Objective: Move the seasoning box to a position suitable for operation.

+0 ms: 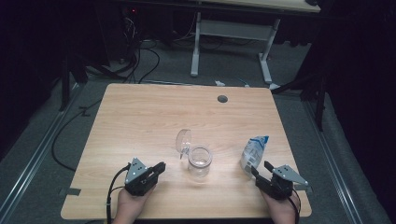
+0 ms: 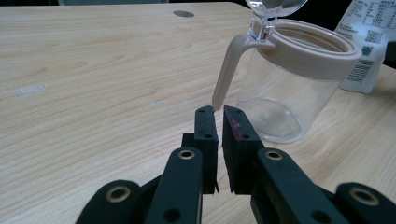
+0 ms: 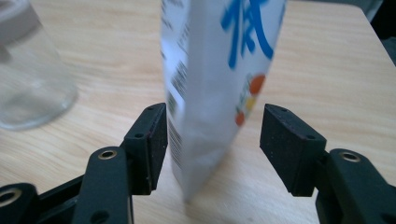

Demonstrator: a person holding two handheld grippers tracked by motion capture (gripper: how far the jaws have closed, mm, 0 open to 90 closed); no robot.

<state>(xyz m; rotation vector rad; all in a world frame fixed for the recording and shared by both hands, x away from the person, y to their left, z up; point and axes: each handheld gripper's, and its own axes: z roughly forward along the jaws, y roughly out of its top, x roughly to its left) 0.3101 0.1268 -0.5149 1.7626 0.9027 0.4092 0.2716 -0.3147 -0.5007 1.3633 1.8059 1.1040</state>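
Nearest the viewer, two hands come in from the bottom edge of a light wooden tabletop (image 1: 140, 116), each holding a black two-jaw tool.

The left tool (image 1: 161, 166) points toward a clear glass jar (image 1: 200, 162). Its jaws stand almost together with only a thin gap and nothing between them, their tips just beside the lower end of the jar's beige handle (image 2: 227, 74). It seems placed there to steady the jar or take that handle.

The right tool (image 1: 261, 169) has its jaws apart on either side of a white and blue pouch (image 1: 254, 150), which stands upright on the tabletop. The left pad (image 3: 154, 140) sits just beside the pouch's edge; the other is apart from it, so no grip is made yet. The straddle looks like preparation to pick the pouch up.

The jar stands near the middle of the tabletop, to the left of the pouch, with its clear lid (image 1: 183, 138) flipped open, probably so it can be filled.

Farther off is a round cable hole (image 1: 222, 99), then a dark floor with cables and a white desk frame (image 1: 233, 37).
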